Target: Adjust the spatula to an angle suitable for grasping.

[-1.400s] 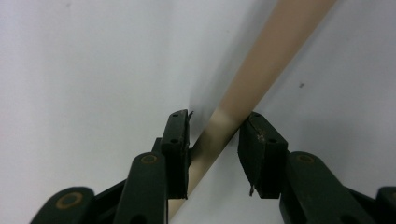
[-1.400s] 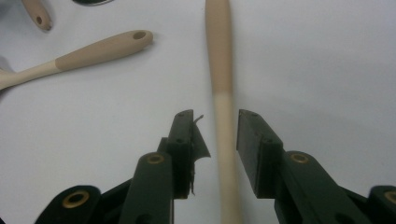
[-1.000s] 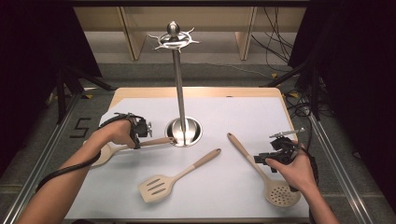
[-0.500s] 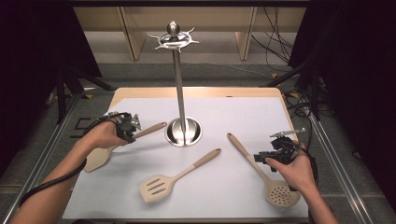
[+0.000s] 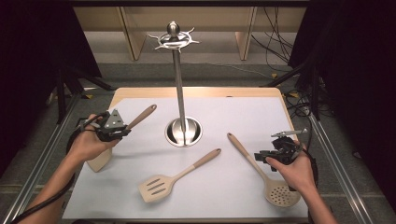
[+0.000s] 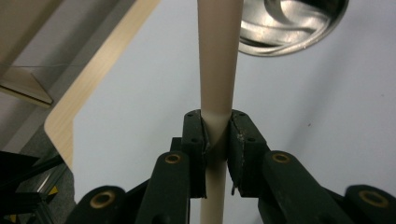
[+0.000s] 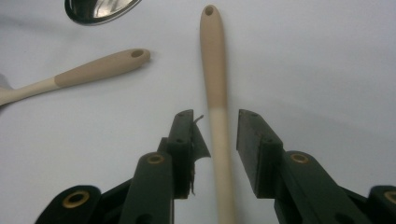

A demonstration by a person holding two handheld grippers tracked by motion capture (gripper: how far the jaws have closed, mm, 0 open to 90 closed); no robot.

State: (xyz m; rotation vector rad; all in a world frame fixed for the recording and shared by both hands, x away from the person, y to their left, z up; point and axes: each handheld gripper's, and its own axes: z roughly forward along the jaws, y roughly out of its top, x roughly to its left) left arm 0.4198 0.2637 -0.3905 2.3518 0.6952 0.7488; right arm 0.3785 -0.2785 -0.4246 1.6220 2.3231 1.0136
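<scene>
Left gripper view: black claw (image 6: pixel 216 140) clamps smooth, round beige handle (image 6: pixel 217 60)

Beige spatula (image 5: pixel 140 116) lifted, tilted, handle toward metal stand (image 5: pixel 183 132)

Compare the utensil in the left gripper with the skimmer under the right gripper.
The left utensil is clamped in the left gripper, handle tilted up off the mat; the skimmer lies flat. The right gripper straddles the skimmer's handle with jaws apart, not pressing it. The skimmer's round head is full of small holes; the left utensil's head, partly behind the hand, looks solid. Both are beige with tan handles.
</scene>
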